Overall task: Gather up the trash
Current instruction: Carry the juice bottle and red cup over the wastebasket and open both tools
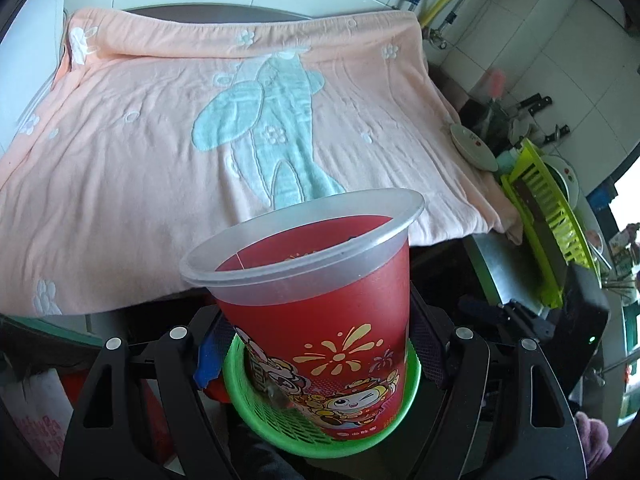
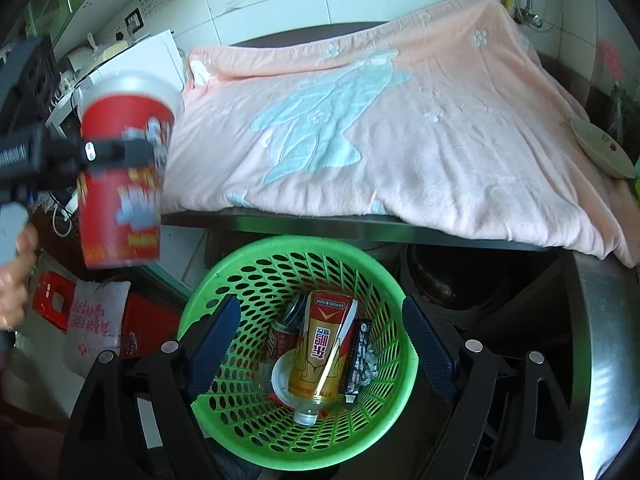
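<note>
- Trash in hand: red cup (image 1: 320,304), frosted plastic sleeve with a flared rim, cartoon print. The left gripper (image 1: 316,340) has its fingers clamped on the cup's sides at about mid-height.
- Position: in the left wrist view the cup sits directly in front of the green basket (image 1: 280,420), base overlapping the basket mouth. In the right wrist view the cup (image 2: 124,176) is up and to the left of the basket (image 2: 296,360), clear of its rim and motion-blurred. My read: it's in transit, not yet over the drop point.
- Cup is held roughly upright with a slight tilt. That's probably to keep any leftover liquid in; contents can't be confirmed, since the interior view shows only the red liner.
- Right gripper (image 2: 320,352): fingers spread wide, nothing between them, parked above the basket. Rim shows between and beyond the fingers; I can't tell if it's touching.
- Basket contents: gold bottle (image 2: 324,356) lying neck toward the camera, red can (image 2: 282,340) beside it, dark can (image 2: 296,308) behind, black carton (image 2: 358,356) on the right, white round lid (image 2: 280,380) underneath. Plenty of room left for the cup.
- Surface (image 2: 280,222) under the pink towel (image 2: 380,128) shows no trash; only a bowl (image 2: 604,148) at its right edge.
- Risk: the flared rim could catch the basket edge if released off-centre.
</note>
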`<state>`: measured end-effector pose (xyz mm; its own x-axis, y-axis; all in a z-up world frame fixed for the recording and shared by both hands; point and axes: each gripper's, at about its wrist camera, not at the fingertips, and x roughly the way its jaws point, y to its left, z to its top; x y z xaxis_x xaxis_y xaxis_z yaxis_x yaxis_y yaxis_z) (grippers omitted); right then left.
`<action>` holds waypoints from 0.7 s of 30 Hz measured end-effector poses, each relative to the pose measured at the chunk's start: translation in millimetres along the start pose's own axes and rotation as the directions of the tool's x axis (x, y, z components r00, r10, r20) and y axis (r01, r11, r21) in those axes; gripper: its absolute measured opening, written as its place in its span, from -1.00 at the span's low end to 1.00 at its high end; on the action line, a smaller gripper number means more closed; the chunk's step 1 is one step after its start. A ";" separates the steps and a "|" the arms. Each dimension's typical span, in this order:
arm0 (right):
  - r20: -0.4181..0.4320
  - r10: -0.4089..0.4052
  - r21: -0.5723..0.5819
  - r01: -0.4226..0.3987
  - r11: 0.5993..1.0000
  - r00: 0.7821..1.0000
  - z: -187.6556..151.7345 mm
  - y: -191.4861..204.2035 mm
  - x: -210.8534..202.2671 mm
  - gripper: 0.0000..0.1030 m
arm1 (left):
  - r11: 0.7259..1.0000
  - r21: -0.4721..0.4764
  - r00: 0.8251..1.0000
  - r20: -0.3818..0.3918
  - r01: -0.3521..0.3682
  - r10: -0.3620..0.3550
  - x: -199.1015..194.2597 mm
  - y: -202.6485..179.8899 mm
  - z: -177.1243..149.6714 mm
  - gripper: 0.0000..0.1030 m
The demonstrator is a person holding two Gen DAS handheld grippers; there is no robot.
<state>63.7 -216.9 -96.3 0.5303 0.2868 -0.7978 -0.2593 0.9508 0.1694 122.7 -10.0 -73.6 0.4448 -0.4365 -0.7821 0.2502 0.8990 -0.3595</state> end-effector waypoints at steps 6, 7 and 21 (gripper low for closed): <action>0.023 -0.019 -0.007 0.019 1.000 1.000 1.5 -4.3 -16.5 0.60 | 1.000 0.018 0.996 -0.084 -0.002 0.003 25.3 -2.5 -26.7 0.47; 0.026 -0.022 -0.007 0.022 1.000 0.999 0.8 -4.6 -18.4 0.61 | 1.000 0.023 0.996 -0.092 -0.002 0.004 28.2 -3.0 -30.2 0.47; 0.030 -0.068 -0.022 0.069 0.997 0.997 -8.9 3.5 -27.1 0.66 | 0.996 0.074 0.984 -0.168 -0.044 0.056 45.7 -6.2 -59.6 0.62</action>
<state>41.2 -222.4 -79.3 0.5706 0.2247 -0.7899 -0.2396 0.9655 0.1015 90.2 -33.5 -137.4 0.3077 -0.3730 -0.8753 0.2928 0.9124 -0.2859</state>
